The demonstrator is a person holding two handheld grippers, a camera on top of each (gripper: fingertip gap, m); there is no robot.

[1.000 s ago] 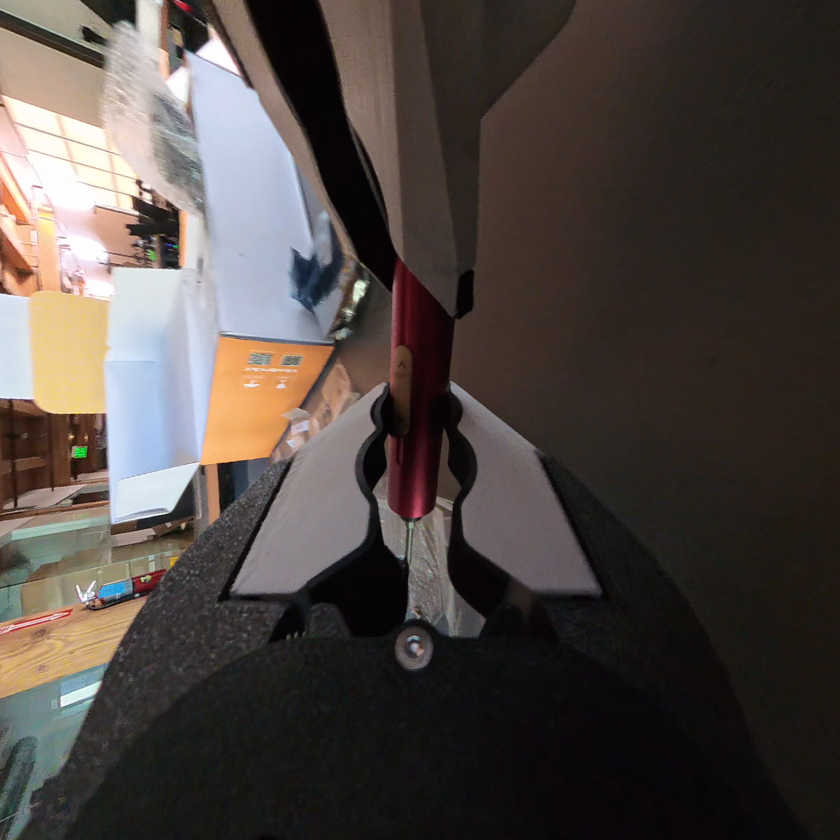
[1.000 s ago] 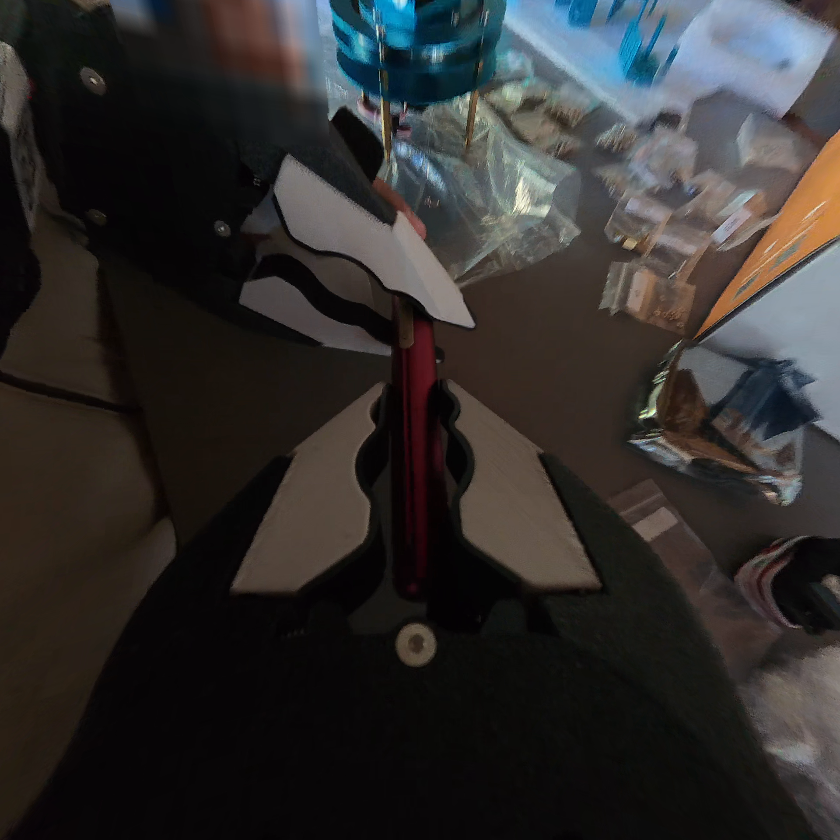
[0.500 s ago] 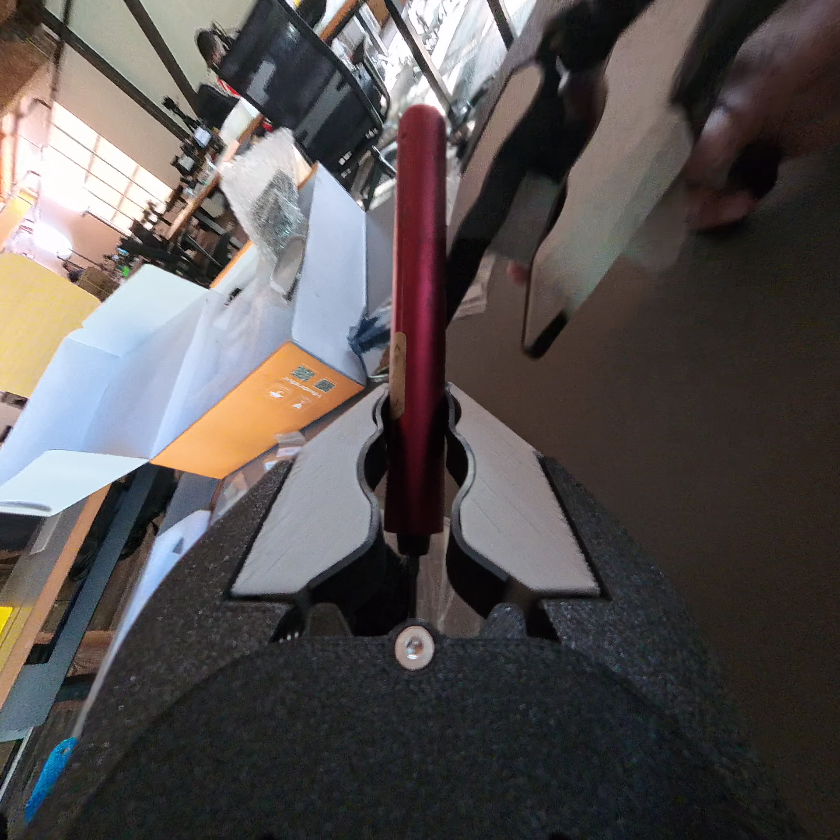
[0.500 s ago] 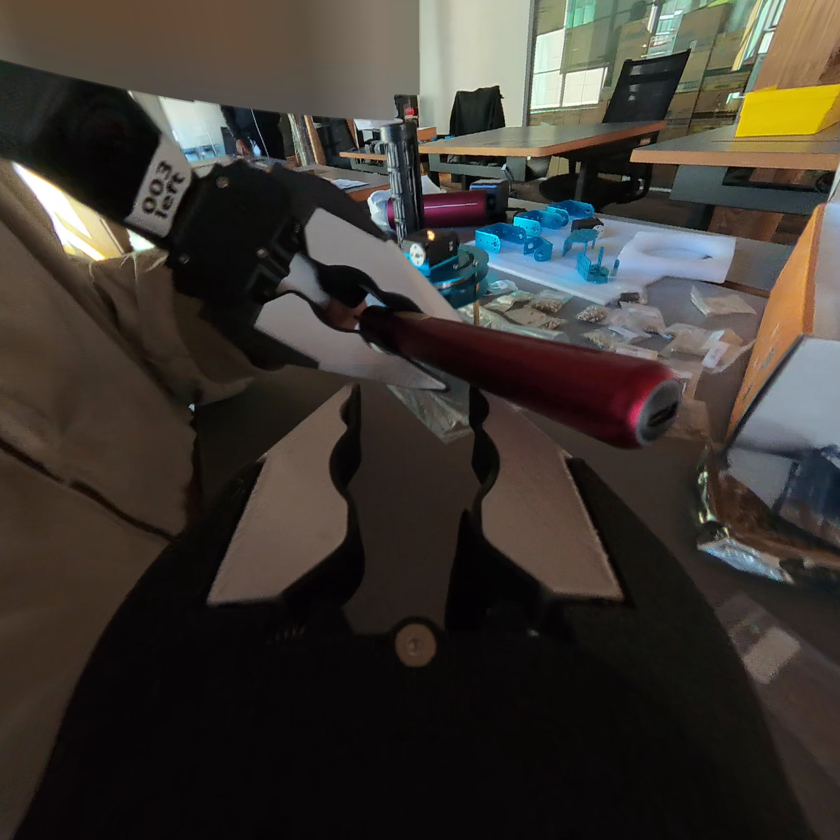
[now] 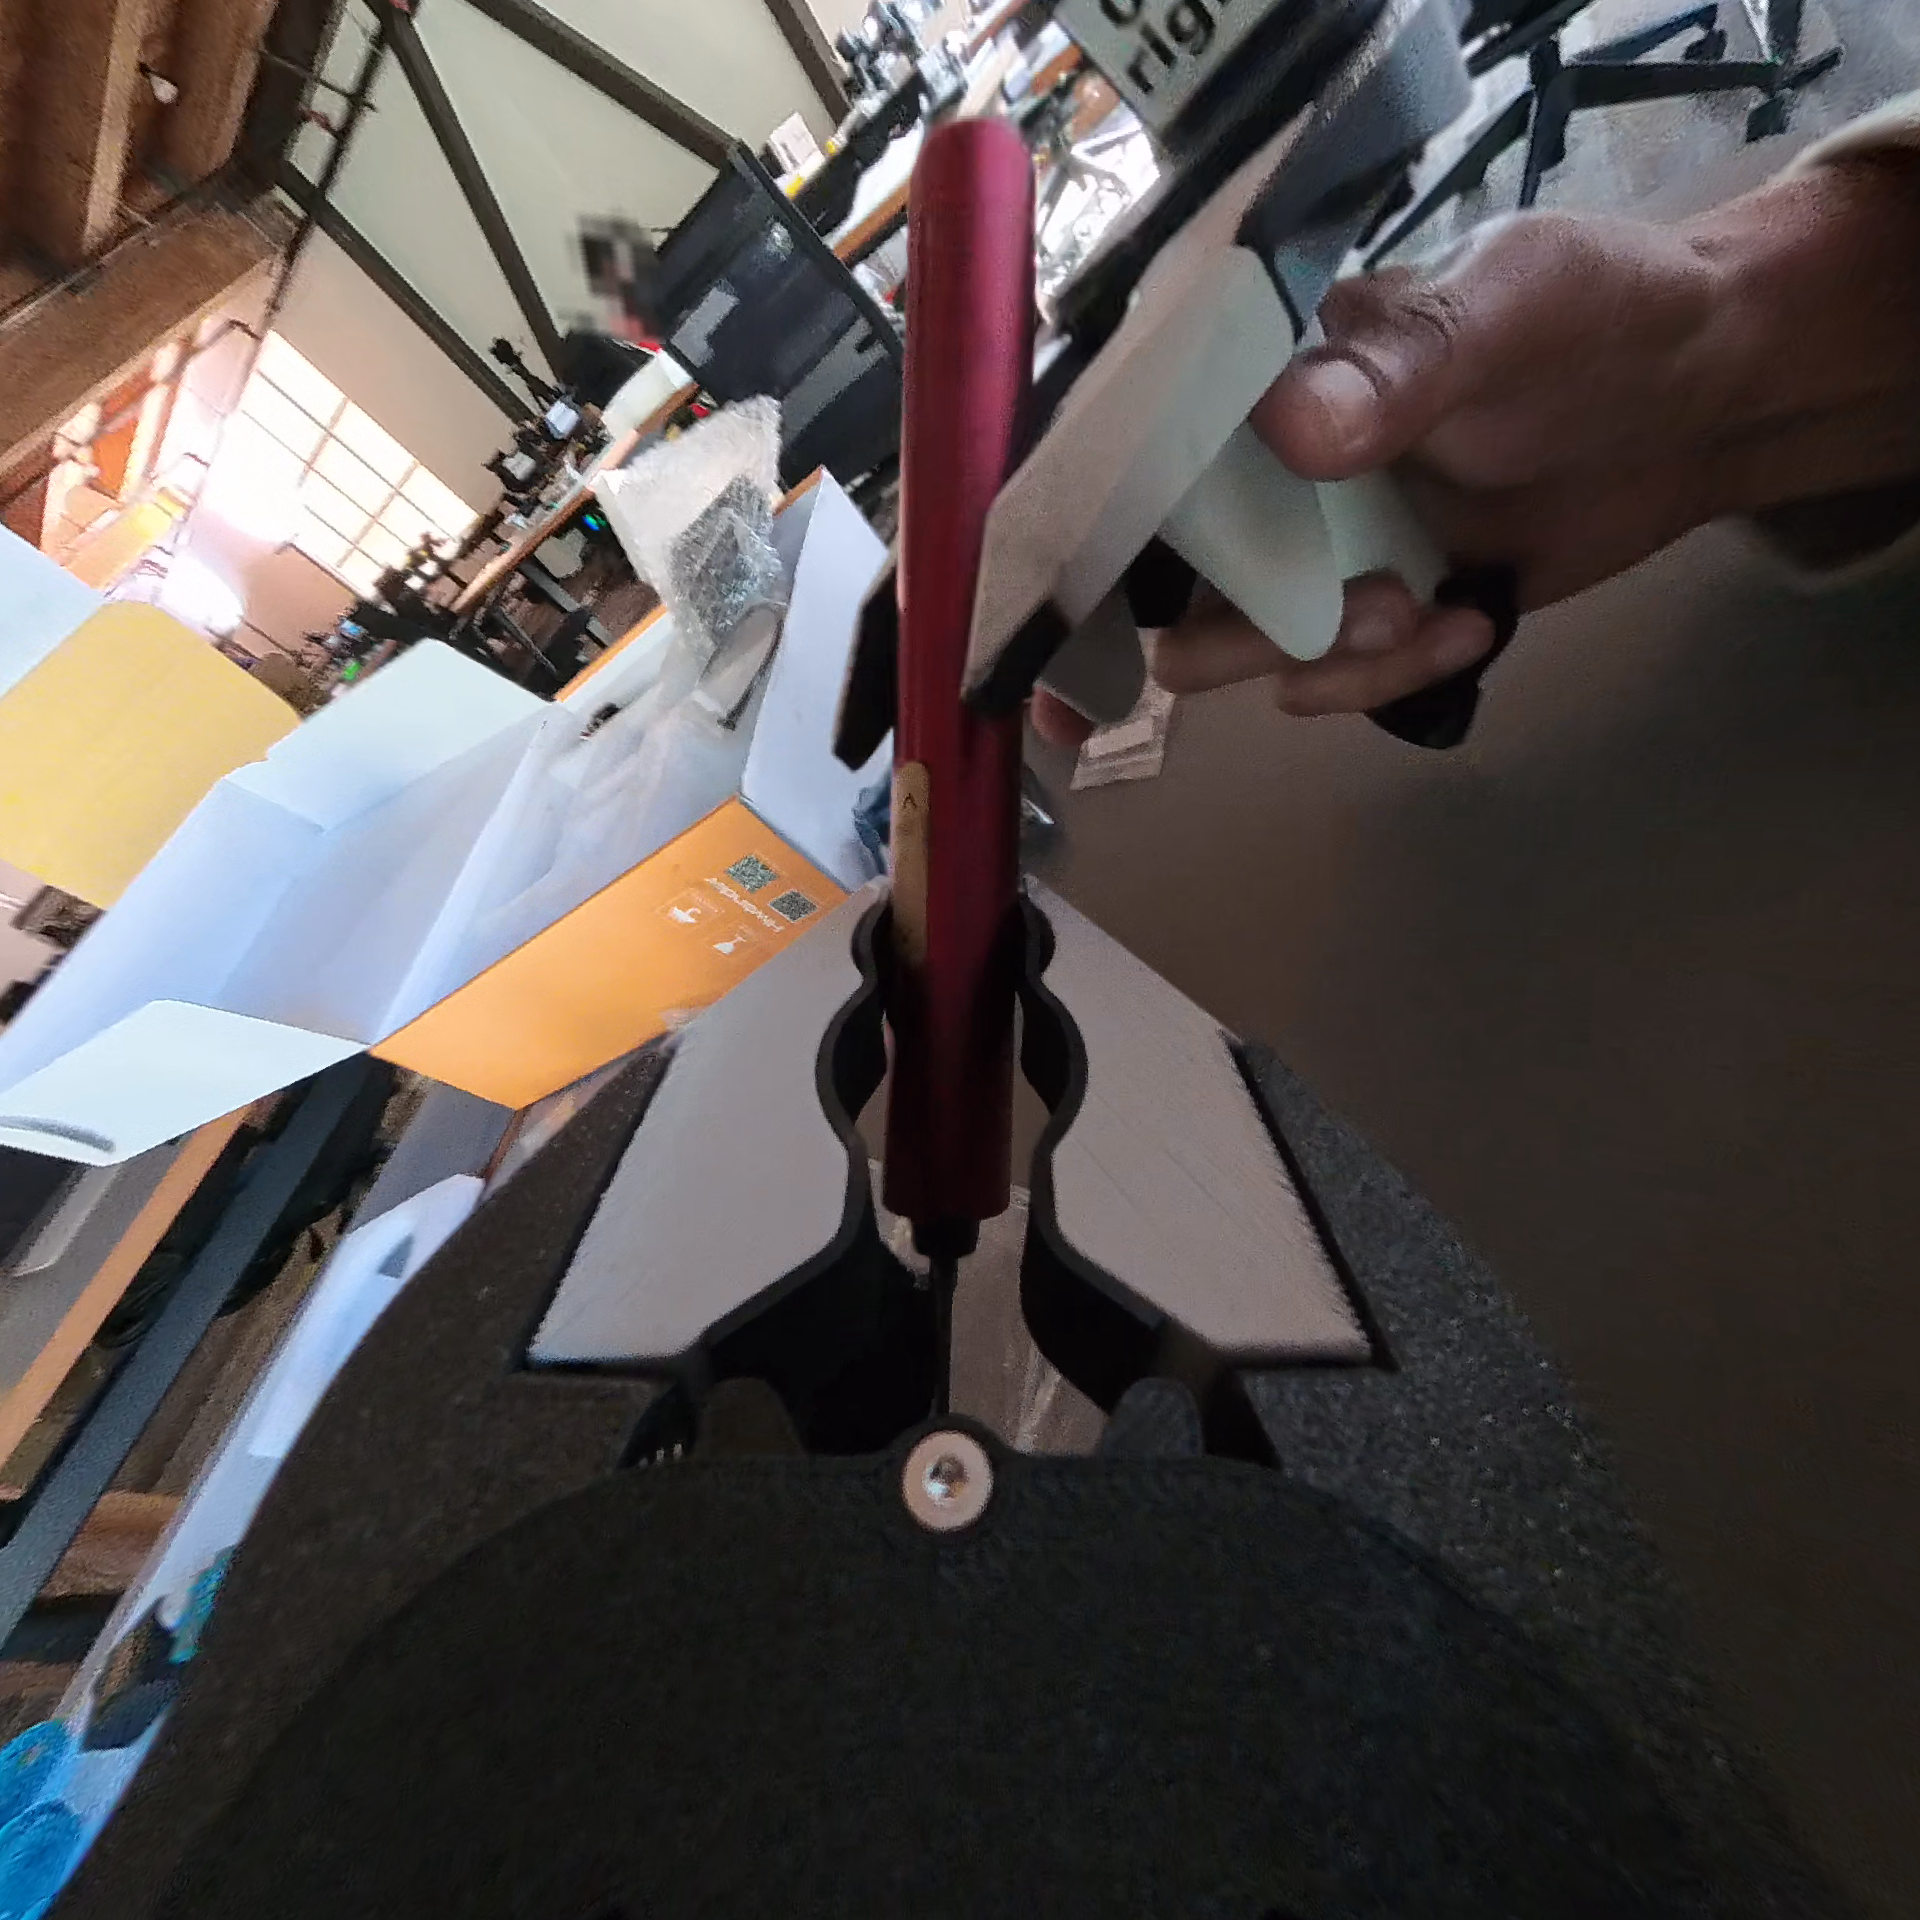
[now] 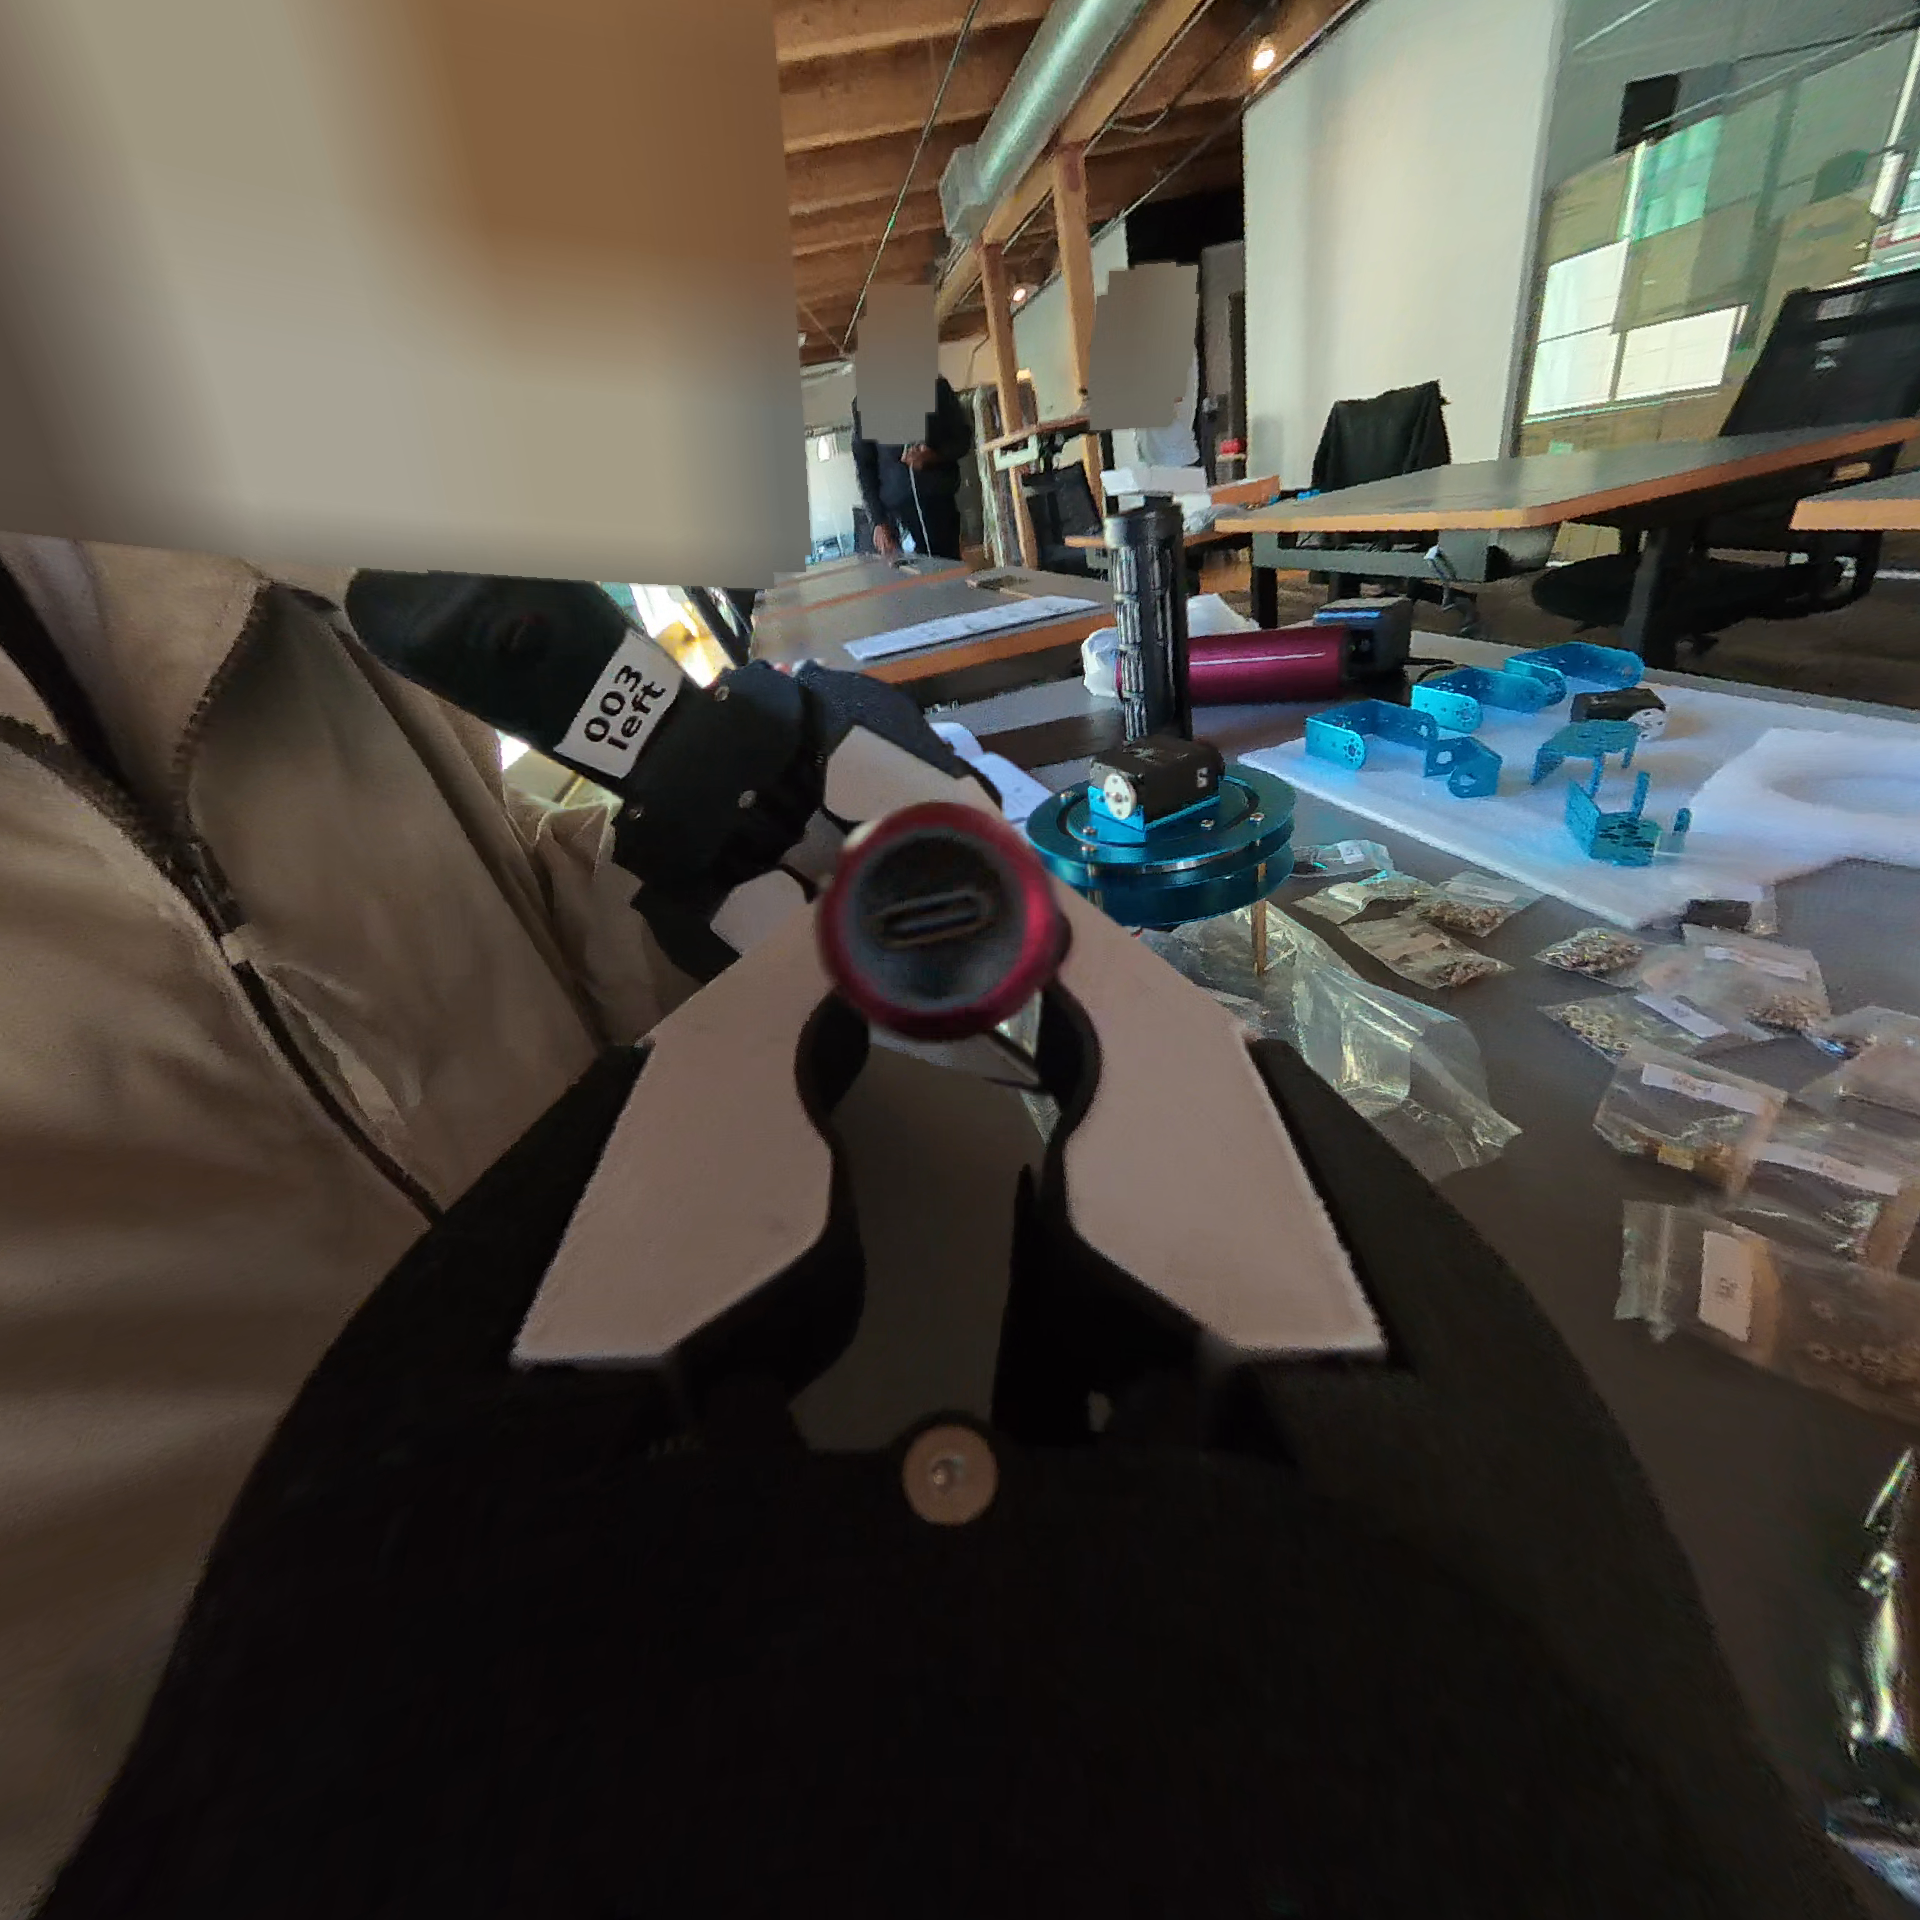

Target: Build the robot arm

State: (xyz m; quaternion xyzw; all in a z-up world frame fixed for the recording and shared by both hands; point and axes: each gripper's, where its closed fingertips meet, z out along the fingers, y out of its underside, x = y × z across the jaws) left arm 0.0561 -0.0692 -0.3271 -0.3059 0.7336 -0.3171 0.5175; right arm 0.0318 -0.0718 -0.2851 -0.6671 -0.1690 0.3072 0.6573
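The left gripper (image 5: 951,997) stays clamped on the red screwdriver (image 5: 951,727). The right gripper (image 6: 951,1023), wide apart a moment ago, now straddles its upper end, seemingly narrowed but perhaps not gripping.

A dark grey table (image 6: 1558,1195) carries small clear bags of hardware (image 6: 1683,1117), crinkled clear plastic (image 6: 1351,1029), a blue round base on brass legs (image 6: 1174,842) and a white foam sheet (image 6: 1455,821) with blue metal brackets (image 6: 1392,732). An open orange-and-white box (image 5: 582,935) also rests there.
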